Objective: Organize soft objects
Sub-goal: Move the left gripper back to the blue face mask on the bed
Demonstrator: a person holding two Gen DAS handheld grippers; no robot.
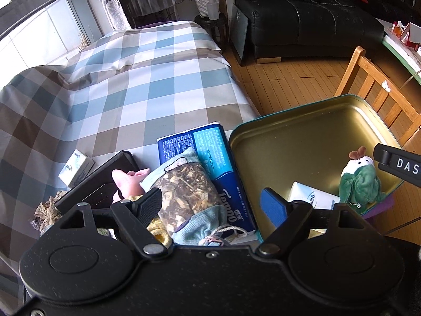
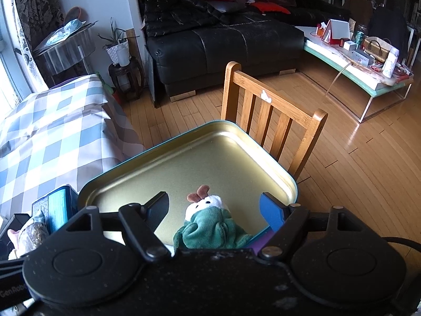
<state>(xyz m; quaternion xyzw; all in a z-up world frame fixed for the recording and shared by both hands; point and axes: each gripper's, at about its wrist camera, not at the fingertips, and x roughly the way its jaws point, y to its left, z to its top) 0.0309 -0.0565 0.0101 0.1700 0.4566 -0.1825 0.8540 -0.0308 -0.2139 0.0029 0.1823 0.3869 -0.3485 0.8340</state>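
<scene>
Left gripper (image 1: 213,202), nearest the lens: fingers spread wide, nothing held. Its black finger (image 1: 150,205) lies at the edge of the herb sachet (image 1: 184,197); its blue finger (image 1: 273,206) hangs over the tin's near rim, so the gripper straddles the gap between pile and tin. The stance suggests a pick not yet made, with the sachet the likely target.

Right gripper (image 2: 214,212): fingers likewise wide apart and empty, one on each side of the green plush (image 2: 210,226), neither visibly touching it. The plush sits at the near edge of the gold tin (image 2: 200,163), head up; whether it has just been let go or is about to be gripped cannot be told.

The tin serves as the collecting tray. It rests on the chair (image 2: 271,115), just beside the bed, so that items travel only a short way. Beside the plush in it lies a white tissue pack (image 1: 313,197).

Unsorted pile on the checked bedcover (image 1: 131,79): the sachet lies across a blue tissue package (image 1: 210,152); a pink soft toy (image 1: 126,181) and something yellow and knitted (image 1: 158,230) are partly under it. A black box (image 1: 105,179) and a small white packet (image 1: 76,167) lie further left.

Far: sofa (image 2: 223,42), wooden floor.
</scene>
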